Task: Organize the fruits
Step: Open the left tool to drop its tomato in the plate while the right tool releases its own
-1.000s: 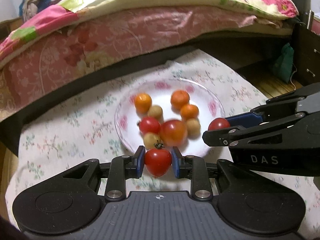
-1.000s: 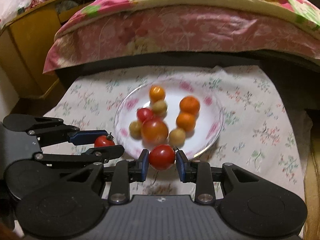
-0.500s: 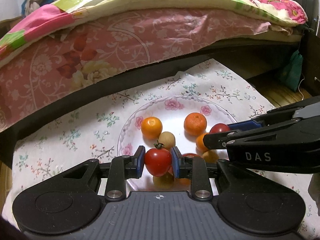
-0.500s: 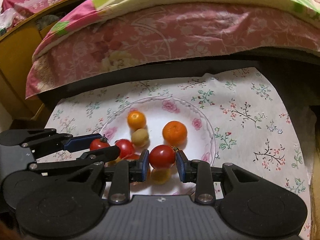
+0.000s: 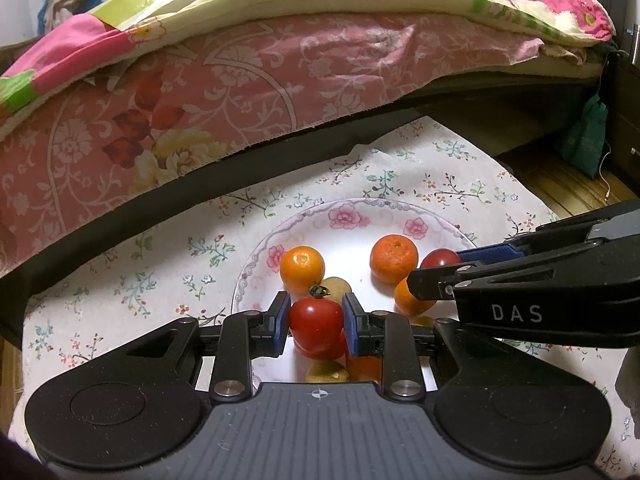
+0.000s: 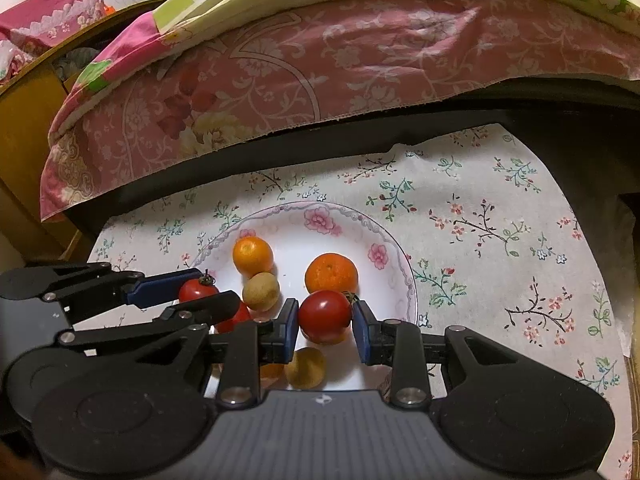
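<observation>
A white plate with a pink flower rim [image 5: 348, 216] [image 6: 320, 220] sits on a floral cloth. On it lie two orange mandarins [image 5: 302, 268] [image 5: 394, 258], small tan round fruits [image 6: 261, 291] and more fruit half hidden under the fingers. My left gripper [image 5: 316, 318] is shut on a red tomato [image 5: 316, 326] with a green stem, held just over the plate's near side. My right gripper [image 6: 325, 318] is shut on another red tomato [image 6: 325, 314] above the plate. In the right wrist view the left gripper [image 6: 196, 292] comes in from the left with its tomato [image 6: 198, 290].
The floral cloth [image 6: 500, 240] covers a low table with bare room to the right of the plate. A bed with a pink flowered sheet [image 5: 240, 80] and quilt stands right behind the table. A wooden cabinet [image 6: 24, 128] is at the left, a green bag [image 5: 586, 136] at the right.
Both grippers have moved forward over the plate with their tomatoes still held, so the plate's fruit now lies under and just ahead of the fingers. Most of that shift came early.
</observation>
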The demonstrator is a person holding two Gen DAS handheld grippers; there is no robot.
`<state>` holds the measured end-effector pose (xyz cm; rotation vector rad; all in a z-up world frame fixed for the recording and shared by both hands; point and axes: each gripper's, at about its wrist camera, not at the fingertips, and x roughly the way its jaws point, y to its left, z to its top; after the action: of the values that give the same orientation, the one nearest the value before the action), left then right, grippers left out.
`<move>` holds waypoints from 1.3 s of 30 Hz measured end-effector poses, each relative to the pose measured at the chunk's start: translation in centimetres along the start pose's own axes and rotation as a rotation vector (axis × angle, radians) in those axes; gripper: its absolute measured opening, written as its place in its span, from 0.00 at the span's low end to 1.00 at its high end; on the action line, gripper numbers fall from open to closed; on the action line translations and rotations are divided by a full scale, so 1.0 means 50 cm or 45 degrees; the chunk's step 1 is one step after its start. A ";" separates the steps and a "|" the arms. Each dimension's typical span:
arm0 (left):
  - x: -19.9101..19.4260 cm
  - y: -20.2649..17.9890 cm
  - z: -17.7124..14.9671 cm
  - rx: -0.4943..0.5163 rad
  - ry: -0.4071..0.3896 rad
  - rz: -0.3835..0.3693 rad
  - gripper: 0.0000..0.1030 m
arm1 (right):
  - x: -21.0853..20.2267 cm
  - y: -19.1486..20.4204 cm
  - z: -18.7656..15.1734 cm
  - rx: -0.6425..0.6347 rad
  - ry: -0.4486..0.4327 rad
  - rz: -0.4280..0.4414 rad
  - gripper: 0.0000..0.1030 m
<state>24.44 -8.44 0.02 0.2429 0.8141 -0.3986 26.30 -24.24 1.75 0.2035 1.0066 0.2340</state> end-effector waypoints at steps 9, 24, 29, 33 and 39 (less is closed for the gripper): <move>0.003 0.005 -0.002 -0.013 0.010 0.006 0.33 | 0.002 0.004 -0.001 -0.019 -0.003 -0.005 0.30; 0.007 0.001 -0.003 0.008 0.019 0.036 0.37 | 0.000 0.003 -0.003 -0.027 -0.005 -0.009 0.30; 0.007 0.001 -0.003 0.005 0.019 0.047 0.40 | 0.000 0.003 -0.004 -0.024 -0.006 -0.011 0.30; 0.006 0.002 -0.004 0.006 0.018 0.053 0.43 | -0.001 0.001 -0.005 -0.018 -0.006 -0.009 0.30; 0.002 0.008 -0.005 0.004 0.016 0.067 0.49 | -0.002 0.003 -0.005 -0.017 -0.001 -0.014 0.30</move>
<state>24.51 -8.03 -0.16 0.2692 0.8181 -0.3492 26.04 -24.12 1.74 0.1863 1.0049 0.2306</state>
